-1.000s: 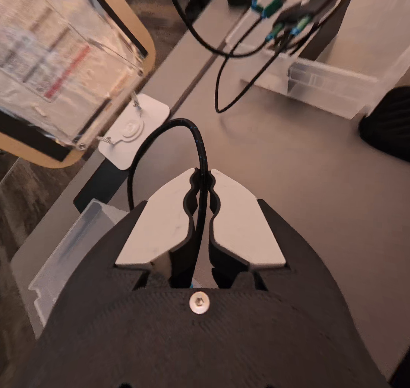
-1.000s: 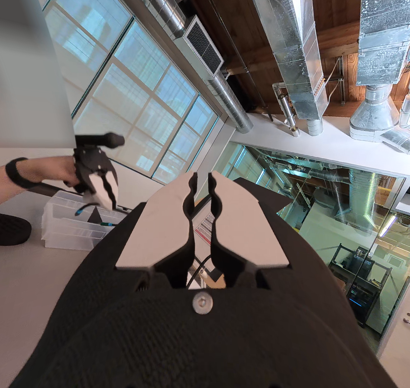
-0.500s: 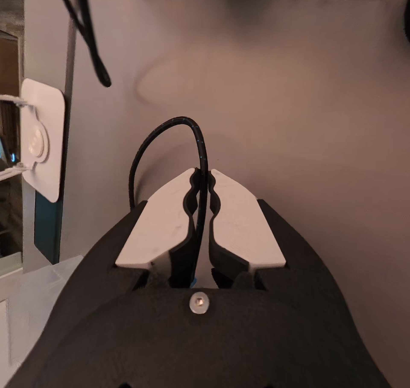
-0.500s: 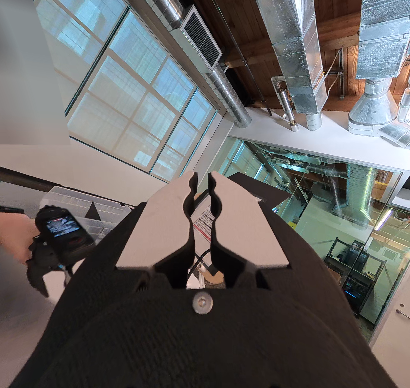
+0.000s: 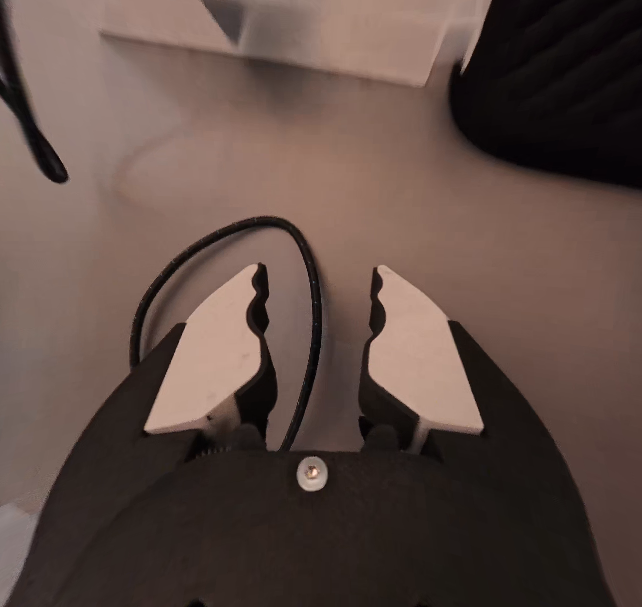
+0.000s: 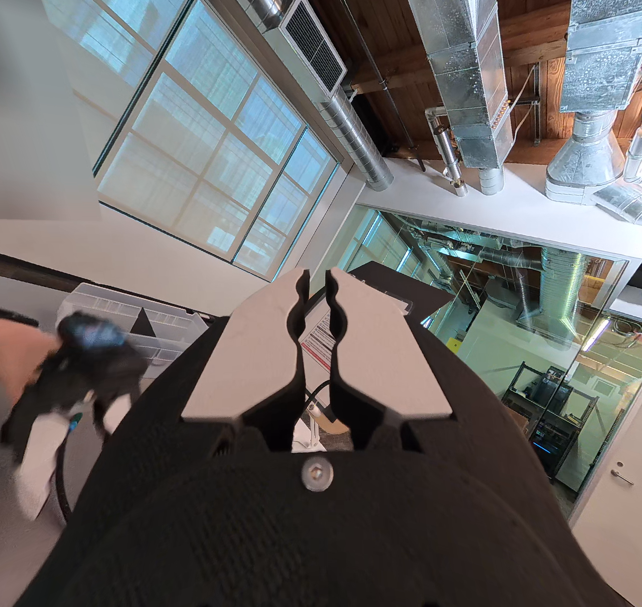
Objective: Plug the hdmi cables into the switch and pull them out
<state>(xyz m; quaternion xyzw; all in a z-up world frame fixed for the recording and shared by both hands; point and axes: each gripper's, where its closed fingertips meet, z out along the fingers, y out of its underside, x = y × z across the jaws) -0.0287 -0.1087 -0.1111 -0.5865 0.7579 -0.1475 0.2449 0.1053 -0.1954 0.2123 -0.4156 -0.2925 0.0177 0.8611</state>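
My left gripper (image 5: 319,271) points down at the grey table (image 5: 399,191) with its jaws spread wide, clasping nothing. A black braided HDMI cable (image 5: 314,312) runs up through the gap between the fingers without being pinched, arcs over just beyond the left fingertip and curves back down past the left side of the gripper body. A second black cable (image 5: 33,132) hangs at the left edge, its lower end a loop or tip too blurred to tell. Ahead, a clear plastic organiser box (image 5: 312,27) sits blurred on the table, and a dark ribbed object (image 5: 556,69) fills the upper right corner.

My right gripper (image 6: 317,274) is tilted up toward the windows (image 6: 194,132) and ceiling ducts (image 6: 462,62), its jaws nearly together with only a narrow slit between them, and nothing held. The switch is not visible.
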